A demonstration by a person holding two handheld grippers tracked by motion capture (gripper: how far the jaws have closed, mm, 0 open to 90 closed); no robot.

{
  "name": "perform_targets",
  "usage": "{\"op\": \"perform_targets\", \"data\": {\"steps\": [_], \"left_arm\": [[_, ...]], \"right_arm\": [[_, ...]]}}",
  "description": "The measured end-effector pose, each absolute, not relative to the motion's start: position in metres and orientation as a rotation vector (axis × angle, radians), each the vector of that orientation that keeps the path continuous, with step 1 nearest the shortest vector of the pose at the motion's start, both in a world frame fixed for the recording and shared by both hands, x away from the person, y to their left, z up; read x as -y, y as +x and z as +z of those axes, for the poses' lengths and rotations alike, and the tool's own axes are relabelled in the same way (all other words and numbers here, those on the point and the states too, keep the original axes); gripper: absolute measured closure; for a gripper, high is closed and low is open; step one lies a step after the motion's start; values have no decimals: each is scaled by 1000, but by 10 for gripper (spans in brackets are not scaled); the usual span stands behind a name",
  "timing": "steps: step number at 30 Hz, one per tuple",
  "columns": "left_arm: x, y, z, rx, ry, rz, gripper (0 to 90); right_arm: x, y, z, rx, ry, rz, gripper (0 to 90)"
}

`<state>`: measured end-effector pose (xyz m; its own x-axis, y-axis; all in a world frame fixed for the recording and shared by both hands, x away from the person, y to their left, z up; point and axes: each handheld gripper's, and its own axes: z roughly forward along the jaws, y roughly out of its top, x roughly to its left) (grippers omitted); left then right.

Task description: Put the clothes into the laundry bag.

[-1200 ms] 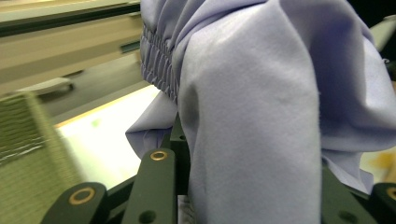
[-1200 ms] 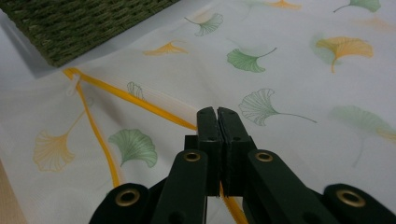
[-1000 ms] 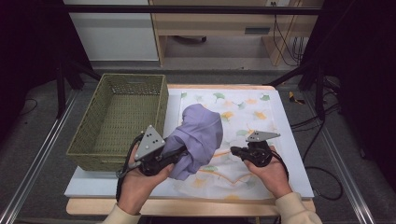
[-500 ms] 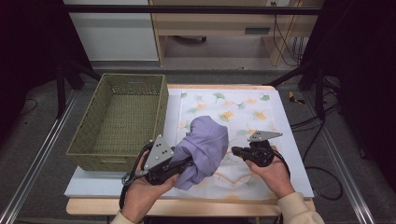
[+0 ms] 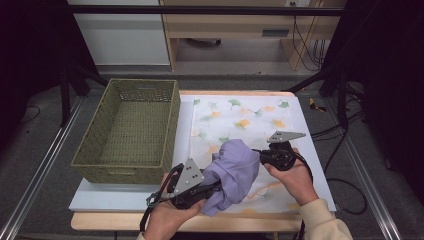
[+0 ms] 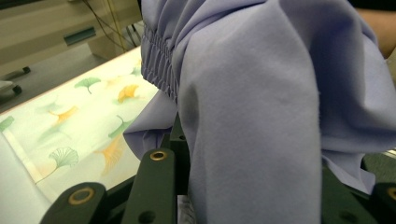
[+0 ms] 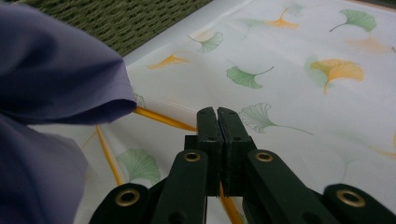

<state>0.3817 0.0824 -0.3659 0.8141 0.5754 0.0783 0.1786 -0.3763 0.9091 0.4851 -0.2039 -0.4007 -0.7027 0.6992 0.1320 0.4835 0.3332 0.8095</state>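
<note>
purple cloth (image 6: 261, 116) elastic seam shows up close from left tongs (image 5: 200, 192).

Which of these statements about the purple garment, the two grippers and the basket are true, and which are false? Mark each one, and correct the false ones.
1. The left gripper holds the purple garment. True.
2. The right gripper has its jaws wide open. False: the jaws are shut against each other with nothing between them.
3. The purple garment lies inside the wicker basket. False: it is bunched up over the leaf-patterned cloth, to the right of the basket.
4. The wicker basket holds nothing. True.
5. The leaf-patterned cloth carries green and yellow leaves. True.
</note>
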Motion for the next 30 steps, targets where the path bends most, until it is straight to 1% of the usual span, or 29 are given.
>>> {"op": "perform_targets", "data": {"steps": [8, 11, 14, 21, 30], "left_arm": [[-63, 379, -380, -535, 1992, 413, 664], [-59, 378, -382, -534, 1985, 390, 663], [-55, 378, -388, -527, 2021, 385, 662], [-50, 385, -403, -569, 2055, 358, 661], [-44, 396, -411, -605, 2087, 334, 657]], "right_arm": [[200, 488, -397, -2347, 1049, 1307, 890], [202, 488, -393, -2334, 1045, 1310, 890], [204, 489, -389, -2311, 1061, 1344, 890], [200, 491, -380, -2303, 1035, 1326, 890], [194, 488, -369, -2298, 999, 1329, 890]]}}
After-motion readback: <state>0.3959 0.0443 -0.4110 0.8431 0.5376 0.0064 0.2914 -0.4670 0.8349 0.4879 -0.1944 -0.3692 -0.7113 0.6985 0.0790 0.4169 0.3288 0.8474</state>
